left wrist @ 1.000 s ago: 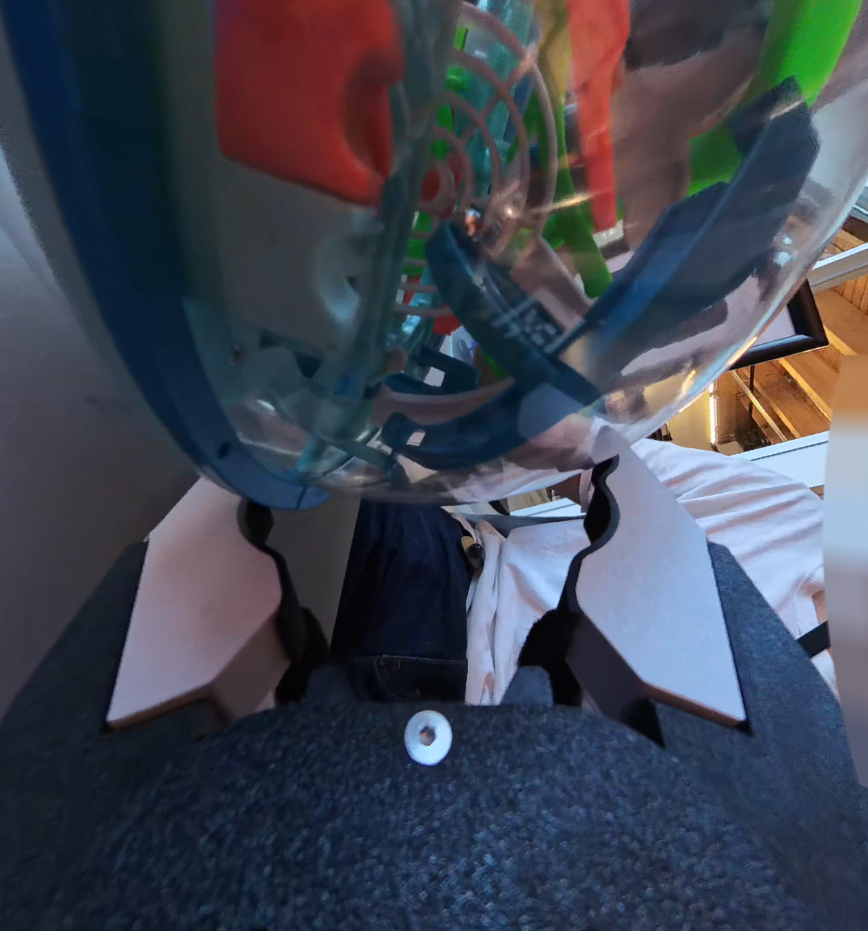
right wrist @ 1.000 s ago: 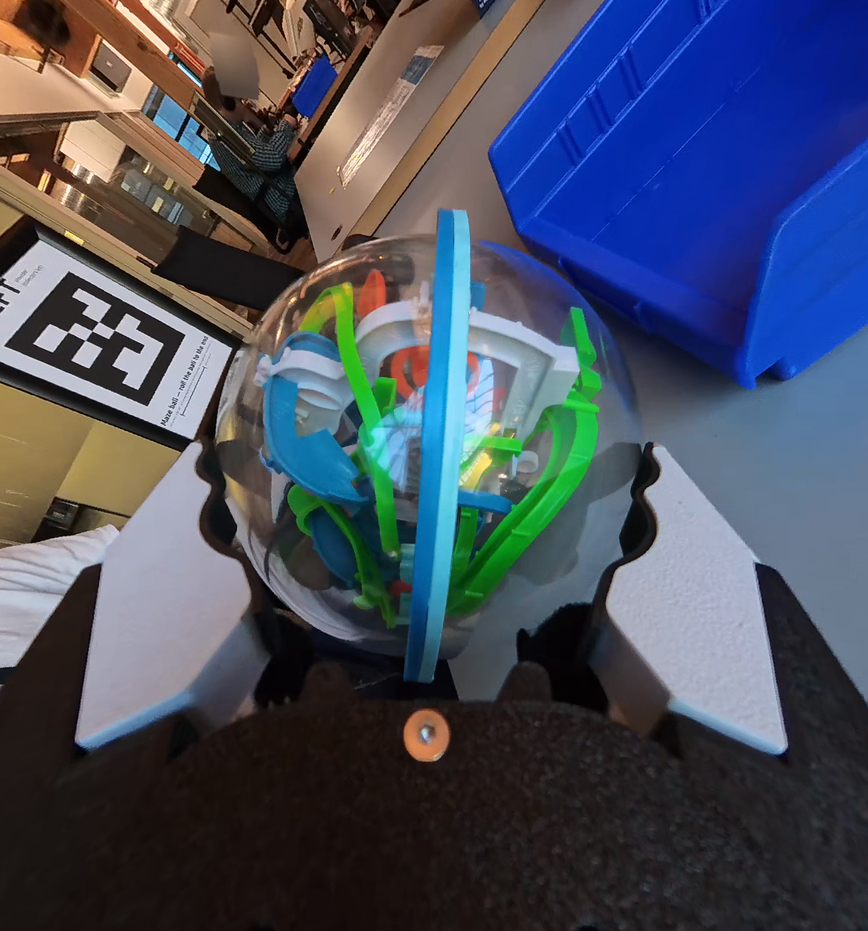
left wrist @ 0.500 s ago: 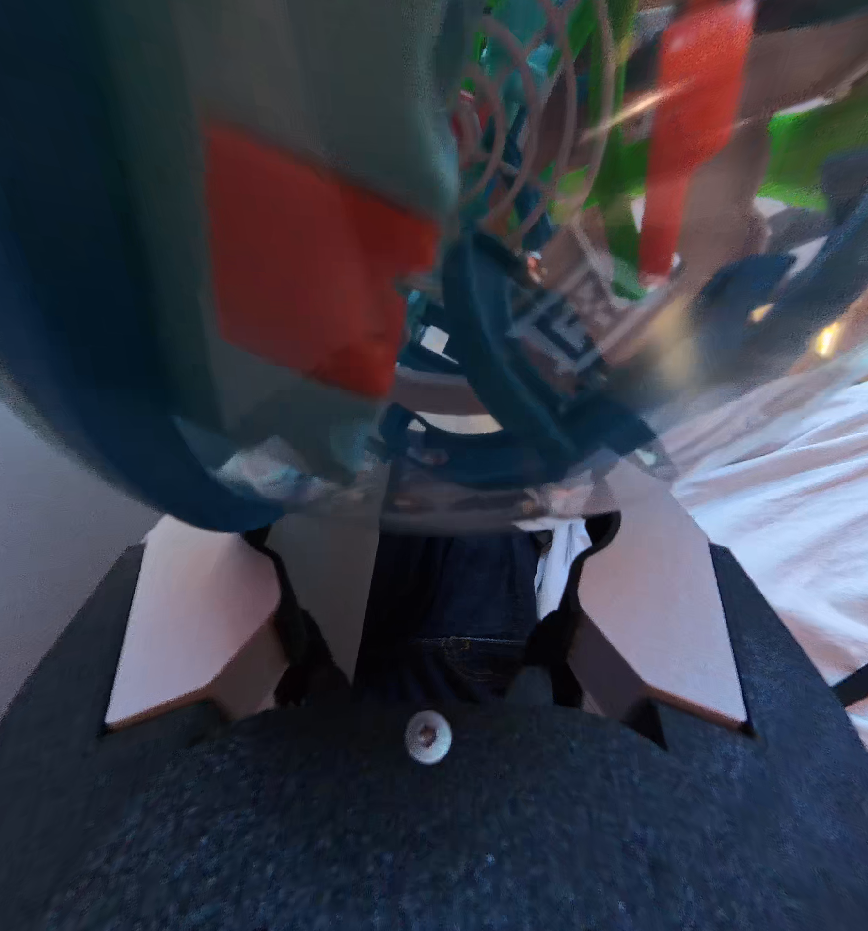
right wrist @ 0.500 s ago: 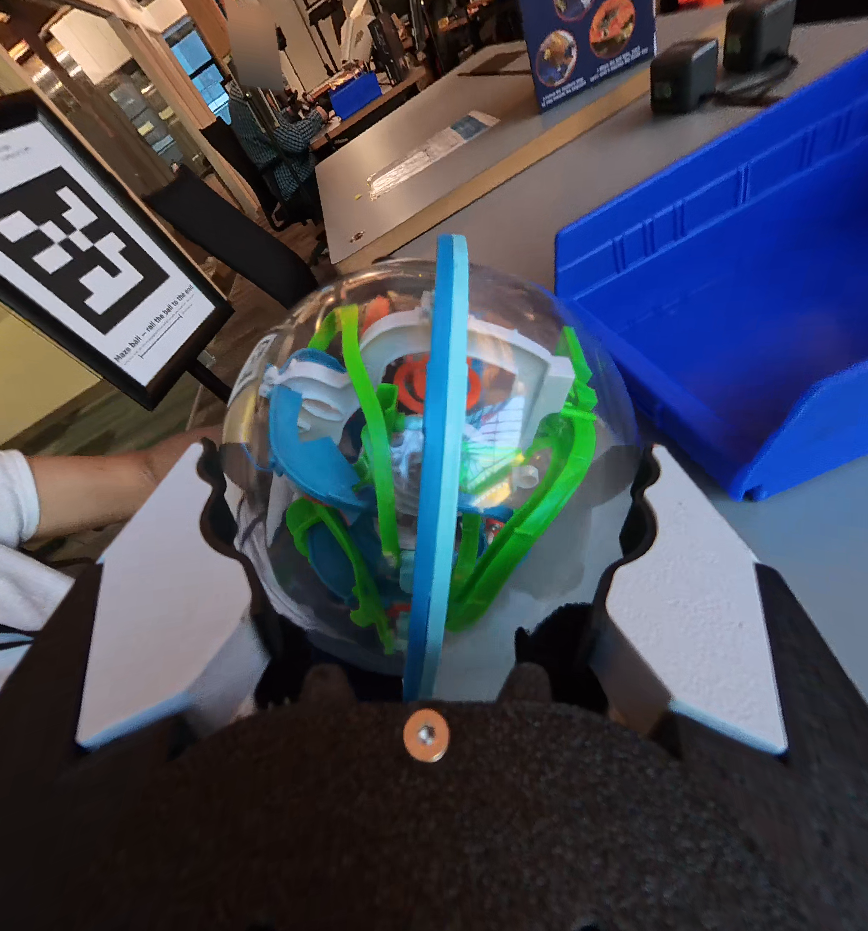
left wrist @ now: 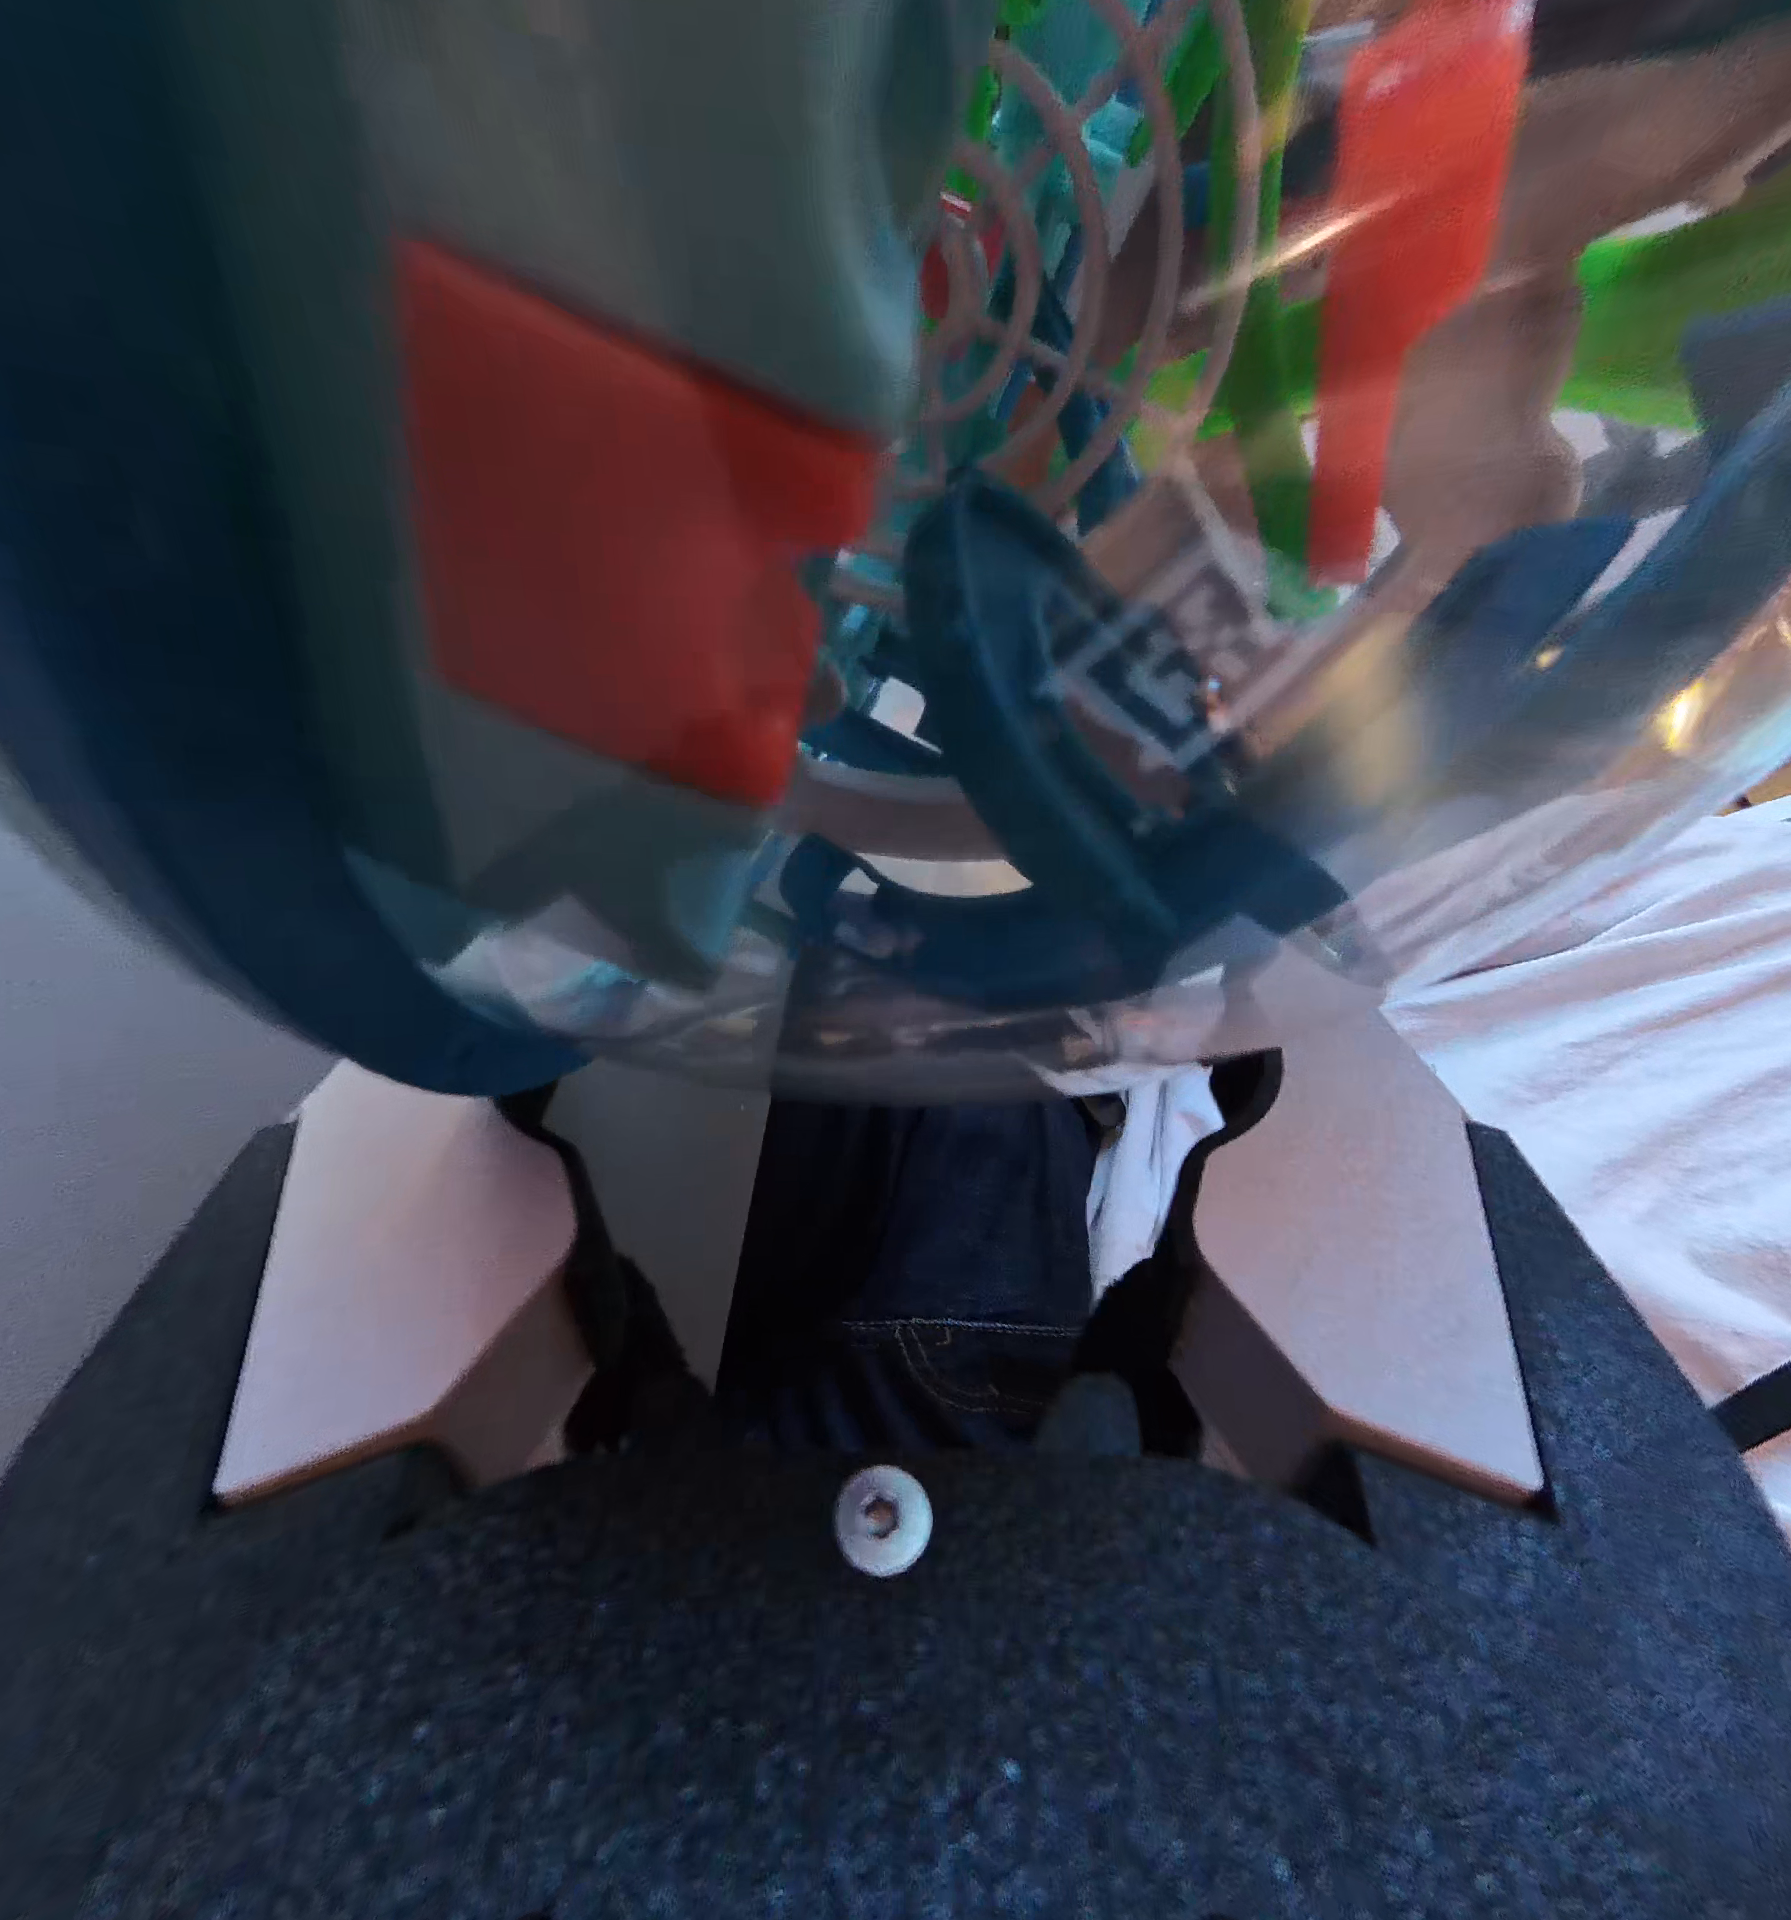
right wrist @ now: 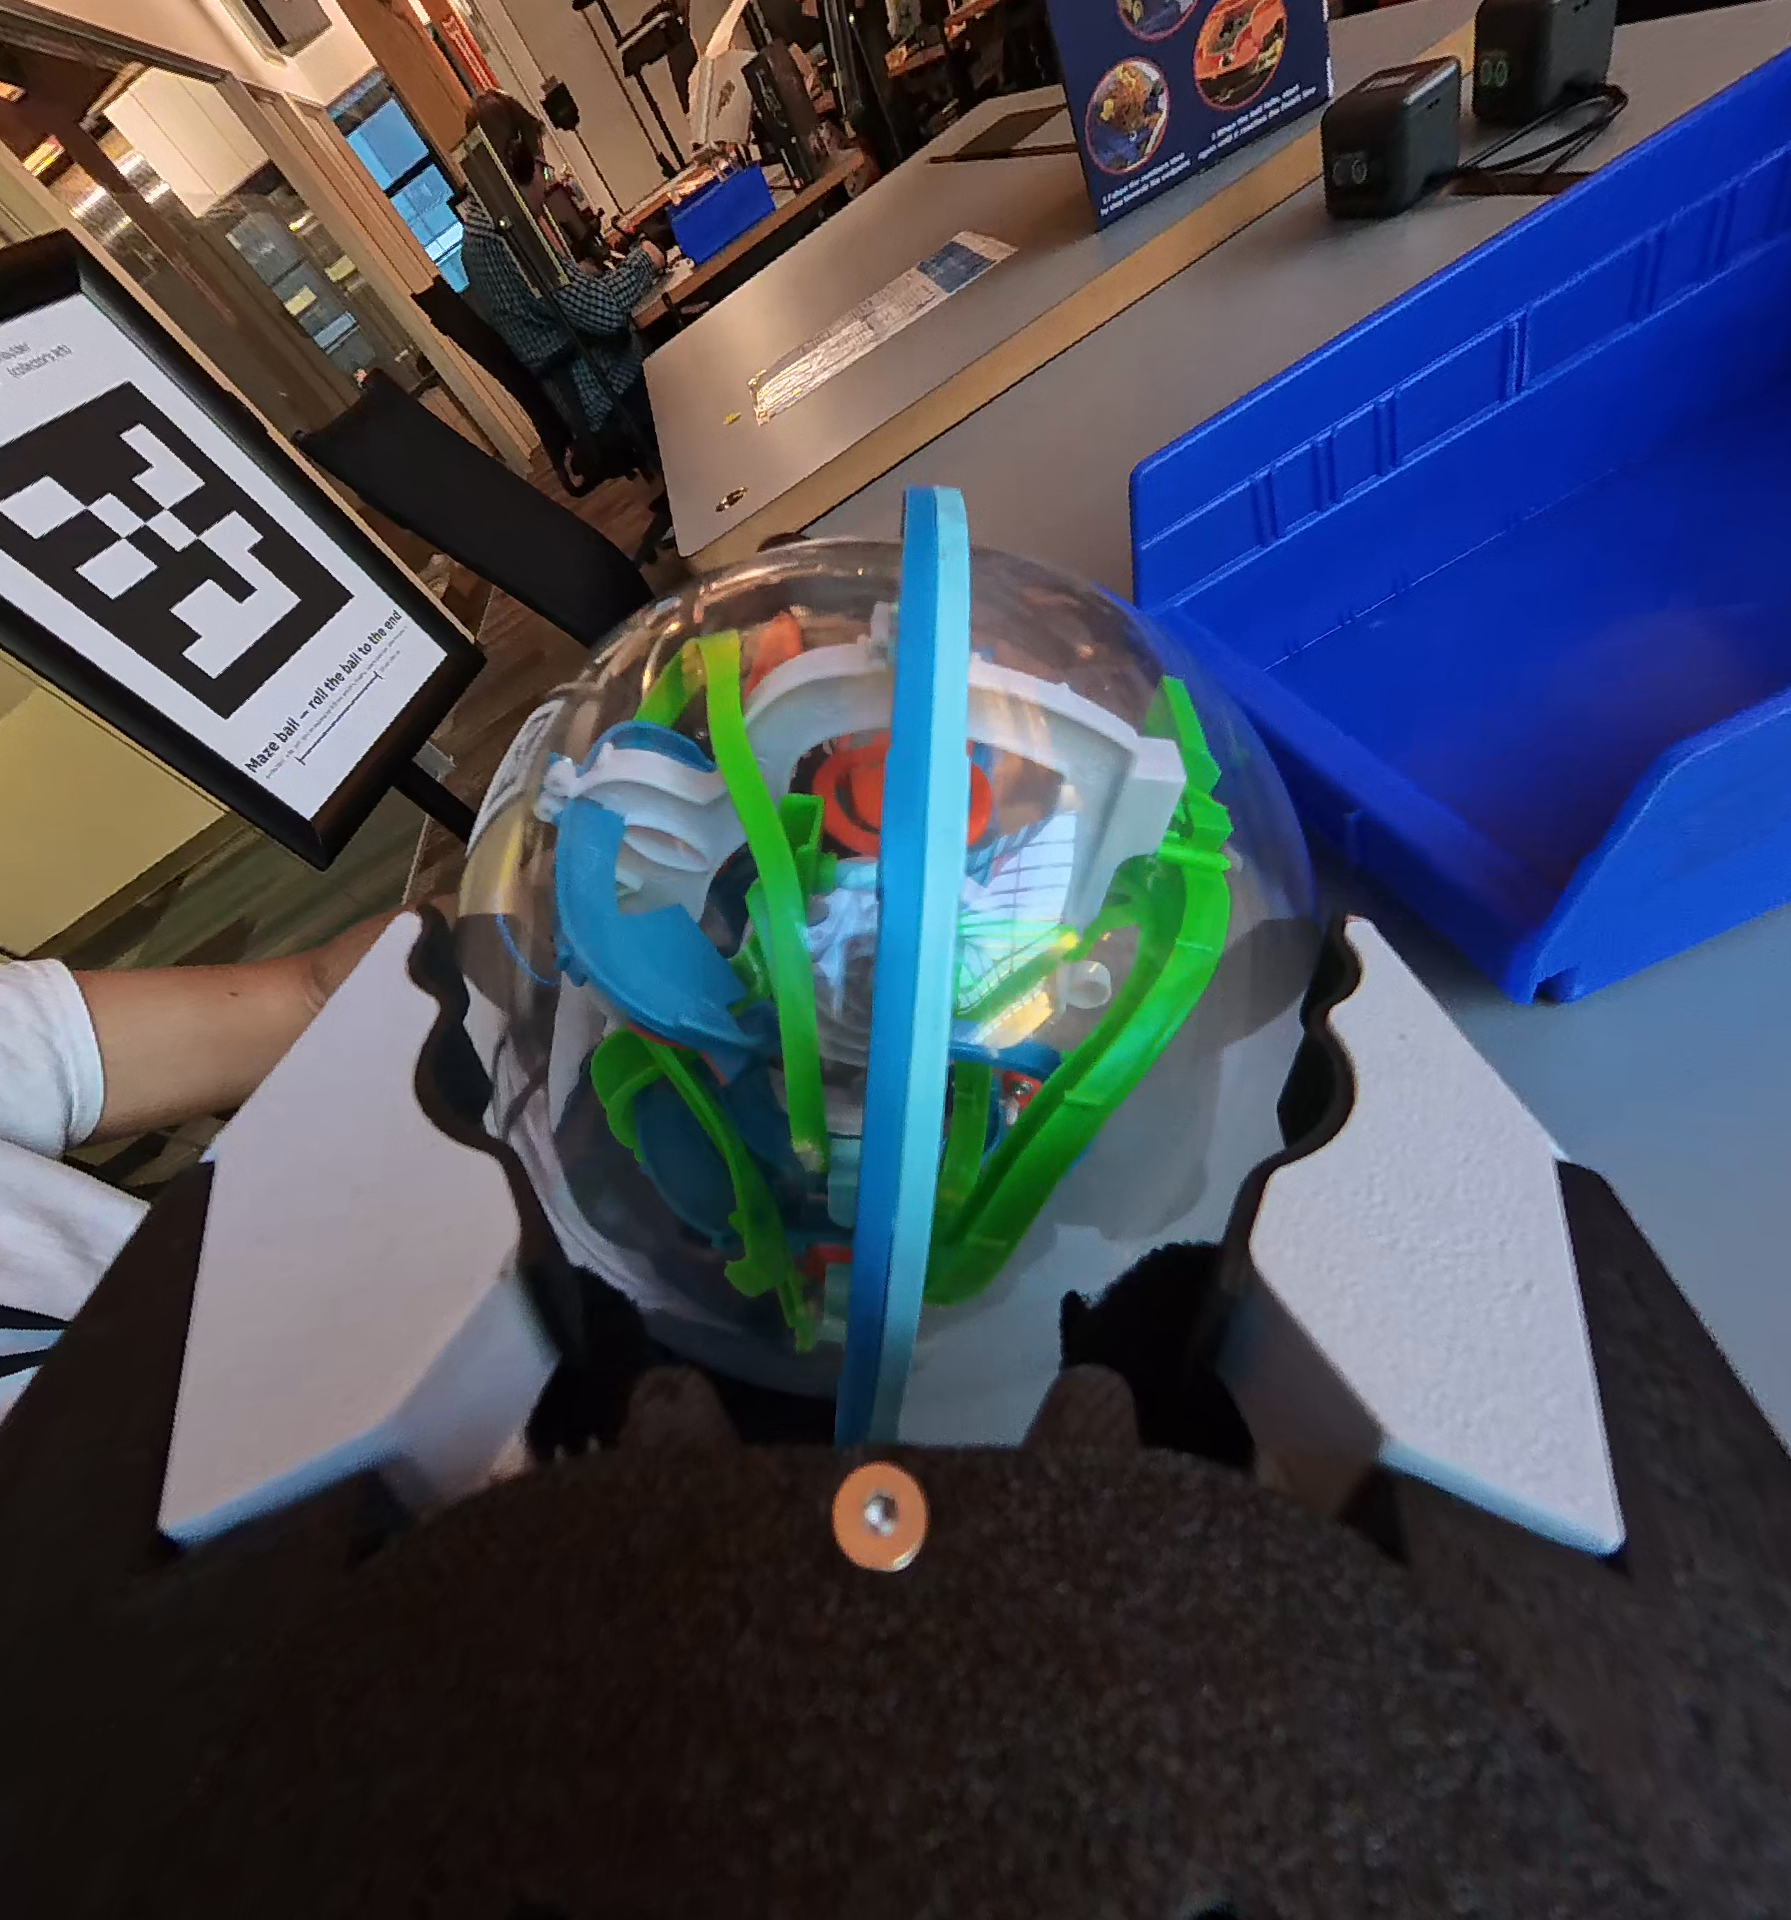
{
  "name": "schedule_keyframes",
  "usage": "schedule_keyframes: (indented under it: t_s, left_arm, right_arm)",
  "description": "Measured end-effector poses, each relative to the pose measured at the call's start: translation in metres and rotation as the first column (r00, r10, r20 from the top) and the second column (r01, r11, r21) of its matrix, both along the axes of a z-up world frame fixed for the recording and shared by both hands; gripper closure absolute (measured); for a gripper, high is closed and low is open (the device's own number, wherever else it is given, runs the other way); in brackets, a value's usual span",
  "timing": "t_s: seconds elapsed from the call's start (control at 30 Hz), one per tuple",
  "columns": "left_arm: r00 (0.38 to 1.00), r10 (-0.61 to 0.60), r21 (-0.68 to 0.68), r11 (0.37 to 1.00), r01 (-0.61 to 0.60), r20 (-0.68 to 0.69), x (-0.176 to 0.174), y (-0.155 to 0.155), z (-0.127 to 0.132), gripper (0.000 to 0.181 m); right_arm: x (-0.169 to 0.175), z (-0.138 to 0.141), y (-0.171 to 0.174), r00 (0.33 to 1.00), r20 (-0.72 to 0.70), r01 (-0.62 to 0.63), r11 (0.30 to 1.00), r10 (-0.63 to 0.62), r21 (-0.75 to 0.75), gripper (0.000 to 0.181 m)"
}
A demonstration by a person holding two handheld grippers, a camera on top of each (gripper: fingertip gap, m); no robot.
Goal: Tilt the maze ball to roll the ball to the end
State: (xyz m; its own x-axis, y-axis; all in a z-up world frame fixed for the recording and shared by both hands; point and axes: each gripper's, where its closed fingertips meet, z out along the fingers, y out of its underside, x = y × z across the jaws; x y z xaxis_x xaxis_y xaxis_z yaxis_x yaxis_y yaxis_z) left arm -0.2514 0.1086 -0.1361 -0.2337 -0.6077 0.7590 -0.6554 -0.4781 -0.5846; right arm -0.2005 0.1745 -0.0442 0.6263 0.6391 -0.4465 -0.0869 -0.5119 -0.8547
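While the clear plastic maze ball (right wrist: 891, 966) with its blue equator ring and green, white and orange tracks sits clenched between the pale fingers (right wrist: 1431, 1226) of the right tool (right wrist: 886, 1049), lifted above the grey worktop (right wrist: 1649, 1122) beside a blue plastic bin (right wrist: 1556, 644), the left tool (left wrist: 891, 1112) stands spread wide just under the sphere, grasping nothing; the little ball inside cannot be made out, so progress is unclear and tilting probably remains
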Motion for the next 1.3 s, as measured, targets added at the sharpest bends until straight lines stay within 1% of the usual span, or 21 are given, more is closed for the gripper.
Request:
schedule_keyframes:
  t_s: [0.2, 0.5, 0.63, 0.8, 0.9, 1.3]
  left_arm:
    - [1.0, -0.007, -0.035, 0.999, 0.007, 0.0, 0.0002, -0.0023, 0.0018, 0.053]
    - [1.0, 0.001, -0.036, 0.999, 0.0, 0.002, 0.0, 0.0001, 0.0018, 0.053]
    - [1.0, 0.015, -0.033, 0.999, -0.015, -0.003, -0.0009, 0.0046, 0.0015, 0.053]
    - [1.0, 0.009, 0.019, 1.0, -0.008, -0.018, -0.0016, 0.0028, -0.0011, 0.053]
    - [1.0, 0.001, 0.035, 0.999, -0.001, -0.016, -0.0021, 0.0021, -0.0019, 0.053]
    - [1.0, 0.005, 0.0, 1.0, -0.005, -0.007, -0.002, 0.0034, 0.0001, 0.053]
  right_arm:
    - [0.0, 0.0007, 0.0017, 1.0, -0.01, 0.013, 1.0, -0.014, -0.02, 0.028]
    - [0.0016, -0.0013, 0.0014, 1.0, -0.006, 0.015, 0.999, -0.015, -0.029, 0.029]
    - [0.0049, -0.0029, 0.0018, 1.0, 0.002, 0.02, 0.999, -0.02, -0.03, 0.033]
    - [0.0, 0.0029, 0.0002, 0.999, 0.034, 0.007, 0.999, -0.008, 0.037, 0.032]
    - [-0.0025, 0.0051, -0.0009, 0.998, 0.059, 0.004, 0.999, -0.008, 0.052, 0.032]
    - [-0.0033, 0.0062, 0.0044, 0.998, 0.043, 0.038, 0.998, -0.04, 0.043, 0.032]
